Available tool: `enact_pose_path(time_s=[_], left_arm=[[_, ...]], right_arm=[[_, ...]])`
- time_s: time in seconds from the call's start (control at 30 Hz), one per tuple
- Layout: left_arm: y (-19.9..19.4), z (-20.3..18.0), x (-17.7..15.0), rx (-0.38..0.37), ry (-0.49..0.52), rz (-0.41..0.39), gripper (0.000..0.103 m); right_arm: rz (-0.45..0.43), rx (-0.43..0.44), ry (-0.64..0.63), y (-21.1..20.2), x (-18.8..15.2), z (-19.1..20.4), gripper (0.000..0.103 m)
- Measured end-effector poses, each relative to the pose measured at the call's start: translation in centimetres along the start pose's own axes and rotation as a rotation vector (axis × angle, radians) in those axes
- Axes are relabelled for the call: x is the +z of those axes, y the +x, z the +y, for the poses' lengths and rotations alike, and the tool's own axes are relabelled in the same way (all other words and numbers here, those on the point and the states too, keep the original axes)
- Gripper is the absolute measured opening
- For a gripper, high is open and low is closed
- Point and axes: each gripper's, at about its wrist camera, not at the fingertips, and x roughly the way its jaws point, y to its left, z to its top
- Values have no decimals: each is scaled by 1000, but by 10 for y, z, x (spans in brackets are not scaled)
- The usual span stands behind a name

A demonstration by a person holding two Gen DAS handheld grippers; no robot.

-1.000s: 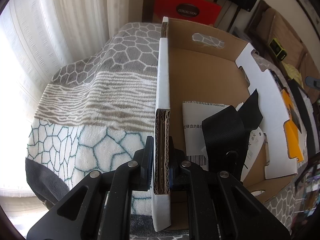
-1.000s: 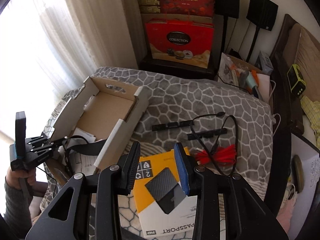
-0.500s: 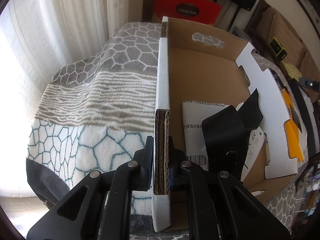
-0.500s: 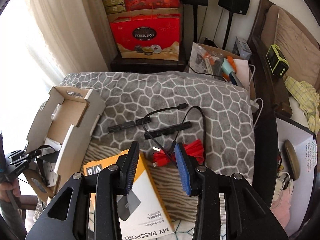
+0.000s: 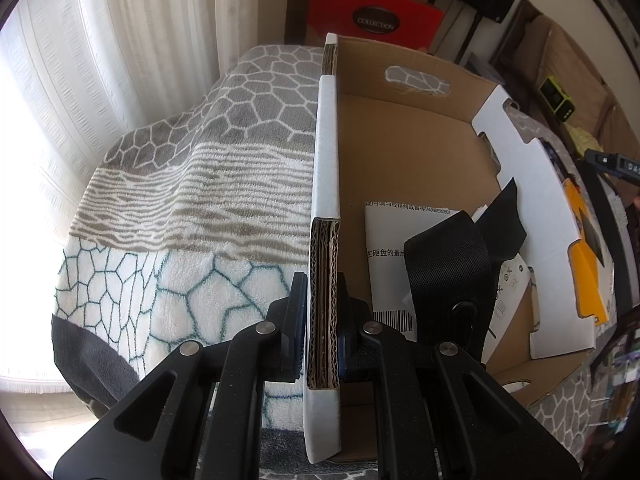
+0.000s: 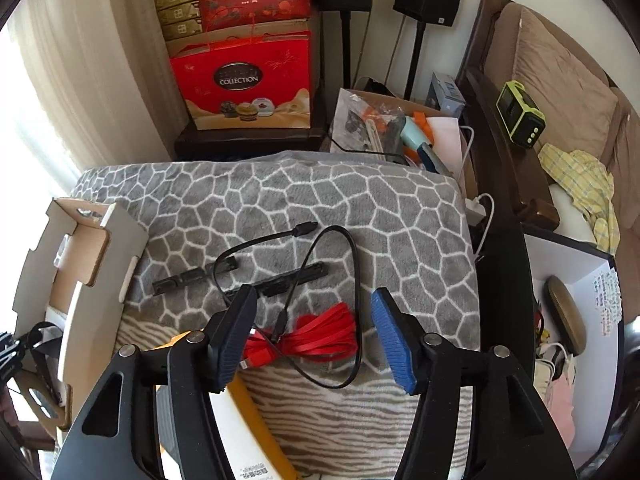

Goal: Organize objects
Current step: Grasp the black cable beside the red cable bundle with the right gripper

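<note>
The left hand-held gripper (image 5: 322,324) pinches the cardboard box (image 5: 416,152) by its near wall. The right hand-held gripper (image 6: 314,340) hangs spread above the red cable bundle (image 6: 316,338), right of the box on the patterned blanket (image 6: 304,192).

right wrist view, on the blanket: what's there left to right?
cardboard box → black strip → red cable bundle, lying between the open fingers of the right gripper. The looping black cable and second strip overlap these, so they are left out.

Blanket (image 6: 280,200): grey, white honeycomb lines. Cable bundle (image 6: 316,338): red, lower centre. Cardboard box (image 5: 420,152): brown inside, white outside.
</note>
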Motion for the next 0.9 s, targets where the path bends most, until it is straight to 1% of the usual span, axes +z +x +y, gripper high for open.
enact_pose_path(time_s=[0.13, 0.2, 0.33, 0.5, 0.53, 0.57, 0.63, 0.7, 0.9], left_arm=[[0, 0, 0, 0, 0, 0, 10], [0, 0, 0, 1, 0, 0, 10], [-1, 0, 0, 4, 1, 1, 10], [0, 0, 0, 4, 0, 1, 10], [0, 0, 0, 4, -1, 1, 10], [0, 0, 0, 3, -2, 2, 10], [0, -1, 0, 3, -2, 1, 10], [0, -1, -1, 4, -2, 1, 10], [-1, -2, -1, 5, -5, 3, 10]], right_arm=[[47, 13, 48, 21, 6, -11, 71], [65, 9, 63, 30, 10, -14, 77], [101, 43, 95, 48, 13, -21, 78], [147, 54, 123, 64, 10, -25, 77], [158, 62, 128, 67, 9, -26, 76], [170, 67, 133, 70, 8, -27, 70], [163, 62, 122, 70, 6, -25, 67], [160, 77, 110, 70, 5, -23, 55], [153, 78, 133, 65, 8, -23, 44]])
